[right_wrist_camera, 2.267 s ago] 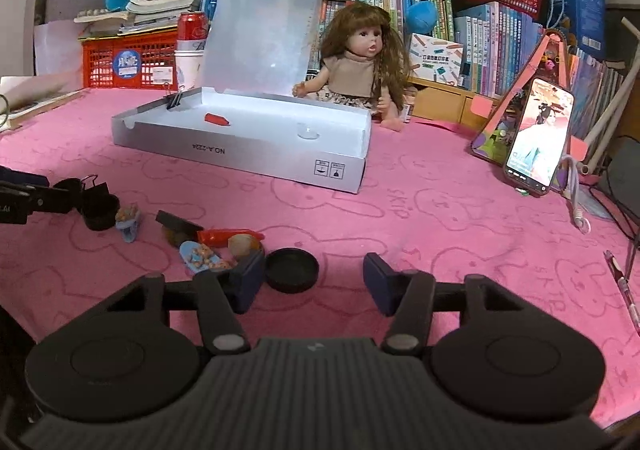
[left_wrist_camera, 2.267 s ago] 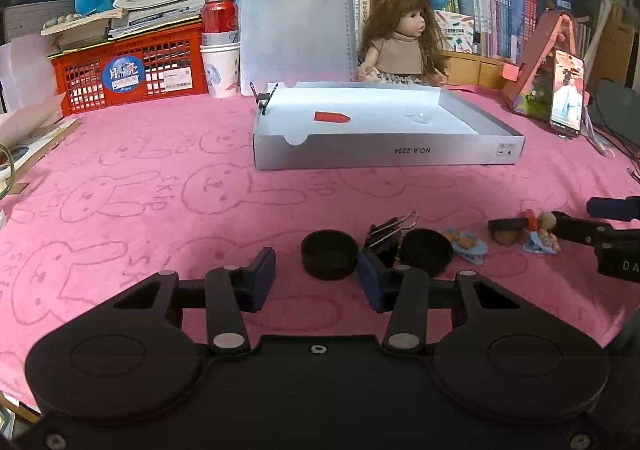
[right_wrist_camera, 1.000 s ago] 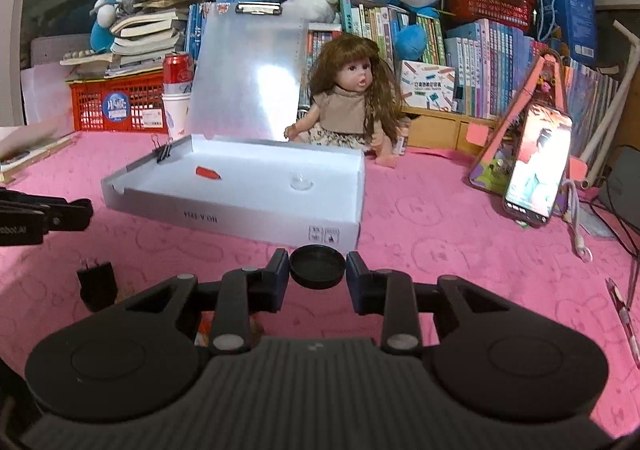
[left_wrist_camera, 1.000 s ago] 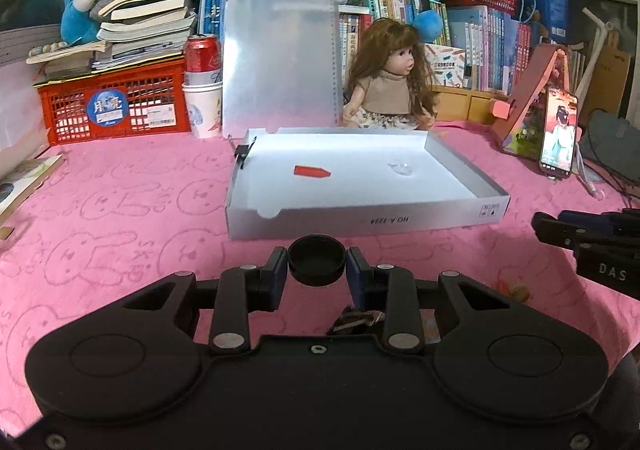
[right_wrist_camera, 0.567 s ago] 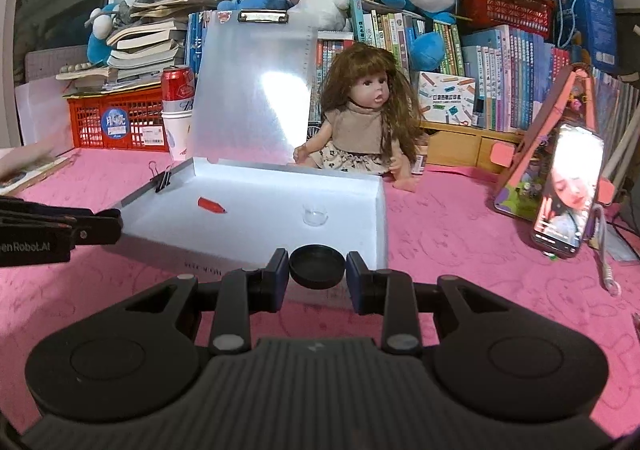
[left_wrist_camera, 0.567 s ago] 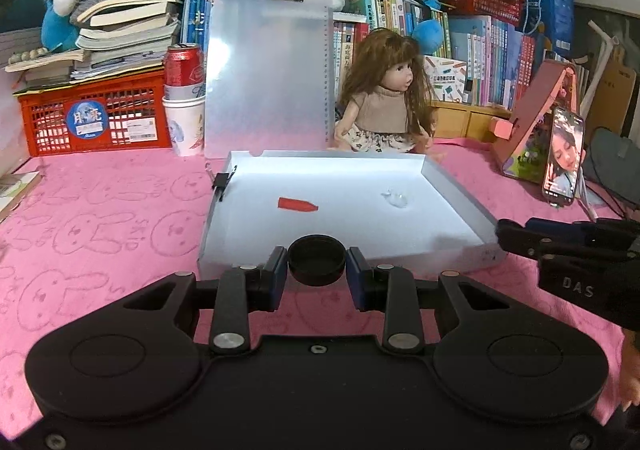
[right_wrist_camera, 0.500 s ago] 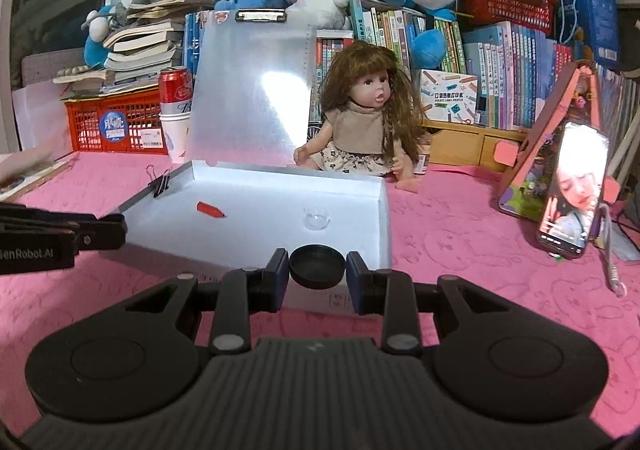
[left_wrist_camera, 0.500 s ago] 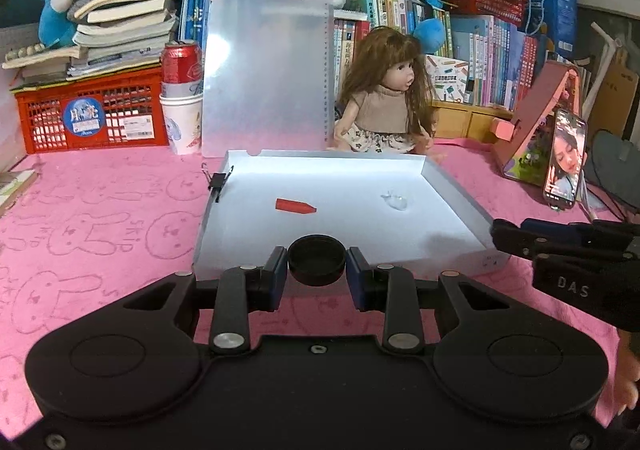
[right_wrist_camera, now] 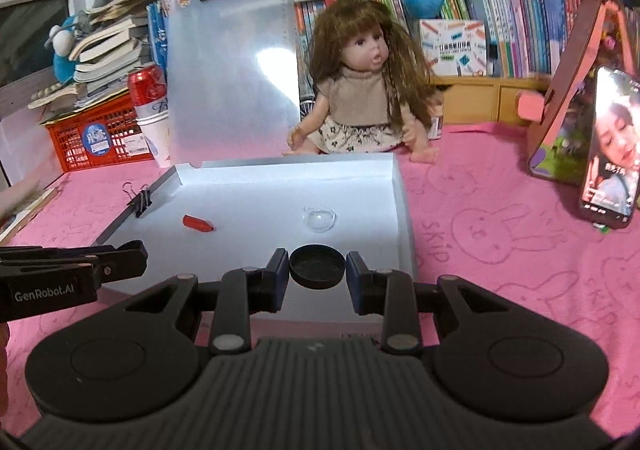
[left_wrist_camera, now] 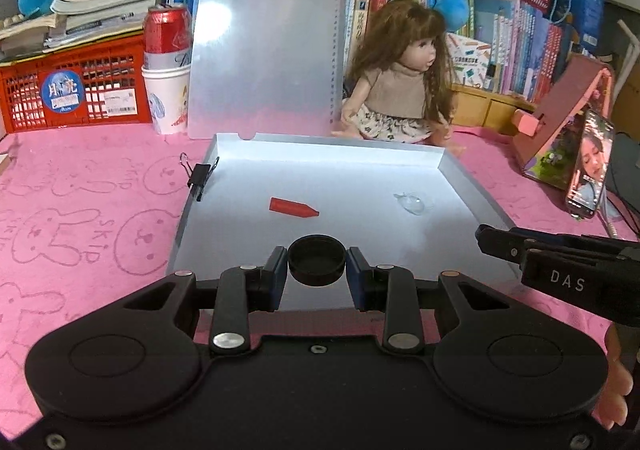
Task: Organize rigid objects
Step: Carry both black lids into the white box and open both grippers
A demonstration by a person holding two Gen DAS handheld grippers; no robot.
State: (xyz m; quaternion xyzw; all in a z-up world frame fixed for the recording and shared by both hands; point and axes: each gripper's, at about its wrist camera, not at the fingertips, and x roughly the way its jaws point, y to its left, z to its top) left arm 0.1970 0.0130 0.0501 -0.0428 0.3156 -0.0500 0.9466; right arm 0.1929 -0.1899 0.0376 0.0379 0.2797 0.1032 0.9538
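**Two black caps carried over the open box**

My left tongs [left_wrist_camera: 317,270] are clamped on a round black cap [left_wrist_camera: 317,265], a blue pad pressing each side. My right tongs [right_wrist_camera: 317,270] are clamped the same way on a second black cap [right_wrist_camera: 317,266]. A couple of seconds ago both tongs stood apart, low over the pink cloth, with the caps lying loose among small trinkets. Since then I have closed on one cap each, lifted them and brought them forward, so each cap now hangs above the near part of the white box [left_wrist_camera: 472,186]. I judge the carry nearly done; releasing into the box is what remains.

Each cap is a squat disc with no long axis across the table. Its short axis stands roughly upright, its rimmed face up and tipped slightly toward my cameras.

Inside the box lie a red pointed piece [left_wrist_camera: 293,207], its tip aimed to the right, and a small clear dome [left_wrist_camera: 413,204]. A black binder clip [left_wrist_camera: 200,179] grips the box's left wall.
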